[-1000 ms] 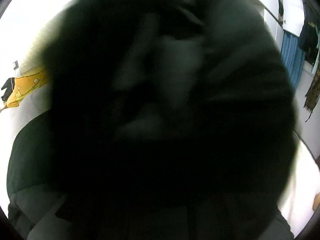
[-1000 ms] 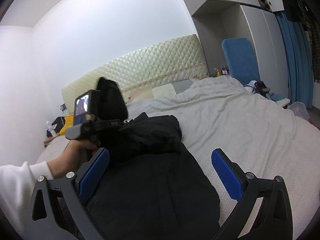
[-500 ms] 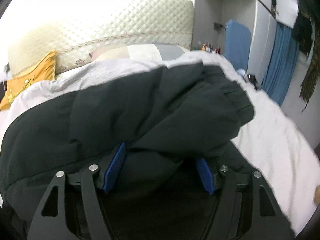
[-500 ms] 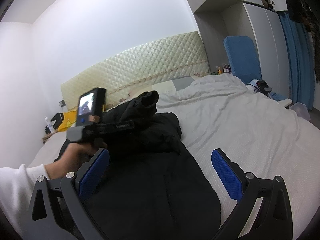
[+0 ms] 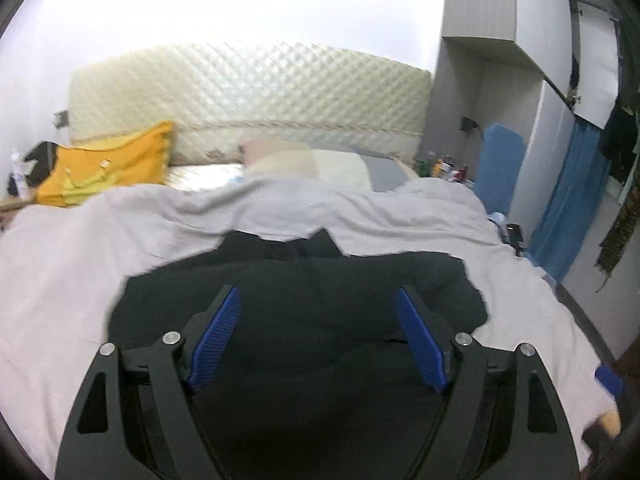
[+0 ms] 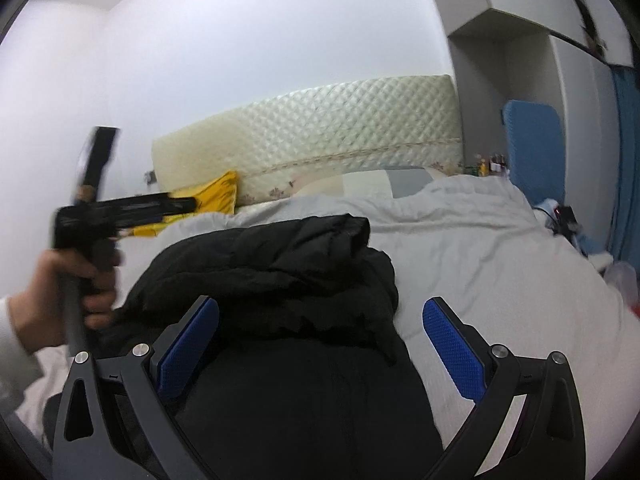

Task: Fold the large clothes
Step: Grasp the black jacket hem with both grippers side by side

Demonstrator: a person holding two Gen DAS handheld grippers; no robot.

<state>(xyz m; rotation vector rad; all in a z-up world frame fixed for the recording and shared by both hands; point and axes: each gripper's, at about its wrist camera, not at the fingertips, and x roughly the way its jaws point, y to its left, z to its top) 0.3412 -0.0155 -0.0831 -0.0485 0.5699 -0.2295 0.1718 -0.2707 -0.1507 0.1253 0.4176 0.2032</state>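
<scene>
**Black coat part-folded on the bed, both claws free**

The black padded coat lies on the grey bedcover, filling the lower middle of both wrist views. In the right wrist view its upper part is doubled over the body into a thick, rumpled roll across the centre of the frame, with one loose corner hanging at the right edge of the roll. Below that, the coat's lower half lies flat and unfolded towards the bottom of the frame.

The left claw stands wide, blue pads apart with nothing between them, hovering over the coat. The right claw is also wide and holds nothing; the coat shows between its fingers but is not gripped. At the left of the right wrist view, a hand grips the other tool's handle, blurred.

As a judgement, one fold looks made and roughly placed. The lower half remains to be brought up, and the bulky roll probably needs flattening and squaring before the bundle is neat.
</scene>
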